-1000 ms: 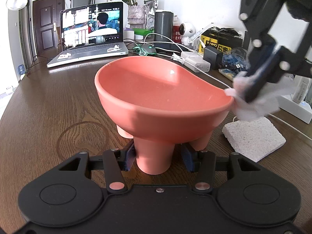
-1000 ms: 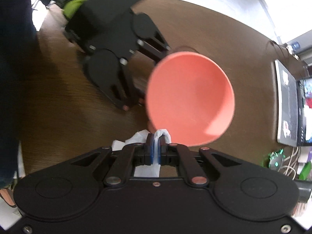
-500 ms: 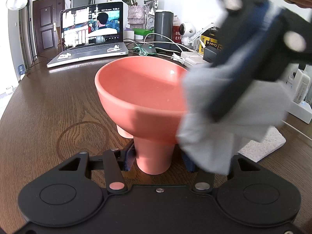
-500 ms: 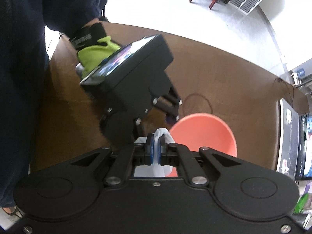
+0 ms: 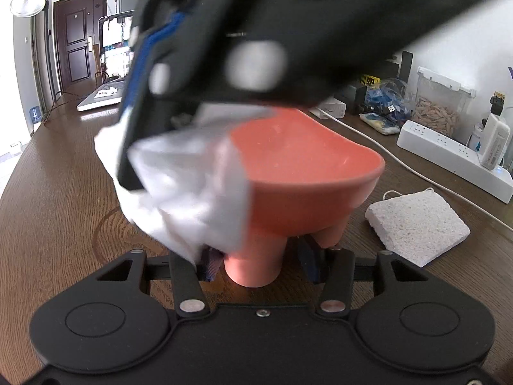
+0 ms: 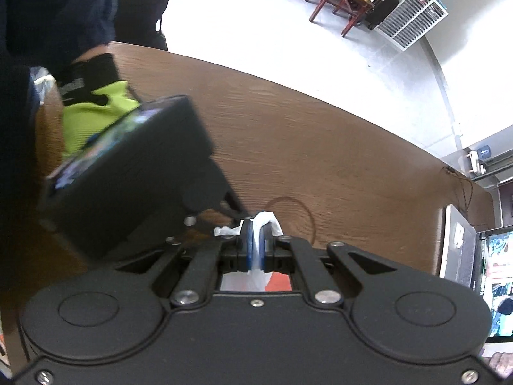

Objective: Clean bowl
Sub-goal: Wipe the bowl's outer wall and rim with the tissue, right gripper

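Resting on a dark brown wood-grain table (image 5: pixel 54 192), w/ everything else placed relative to it, is the salmon-pink footed bowl (image 5: pixel 307 173) of smooth glazed-looking material, standing upright on stubby legs. Right gripper (image 6: pixel 255 250), a black two-finger tool, hangs over the bowl's left rim; its jaws are pinched tight on a crumpled white paper towel (image 5: pixel 192 192), which drapes over that rim and down the outer wall. Left gripper (image 5: pixel 261 264) sits low at the bowl's base, blue pads either side of the front leg; they look close to it, but actual contact is hard to confirm, so whether it grips the leg I cannot tell. Right of the bowl, just beside it, lies a white porous sponge block (image 5: pixel 416 221) w/ a string loop. Further right, a white power strip (image 5: pixel 449 157).

Handling guess: bowl looks rigid, smooth, prob. slippery and chippable, top-heavy on narrow legs, so bracing at the leg seems sensible while wiping. Towel is soft, limp, tears easily; pinch it mid-wad.
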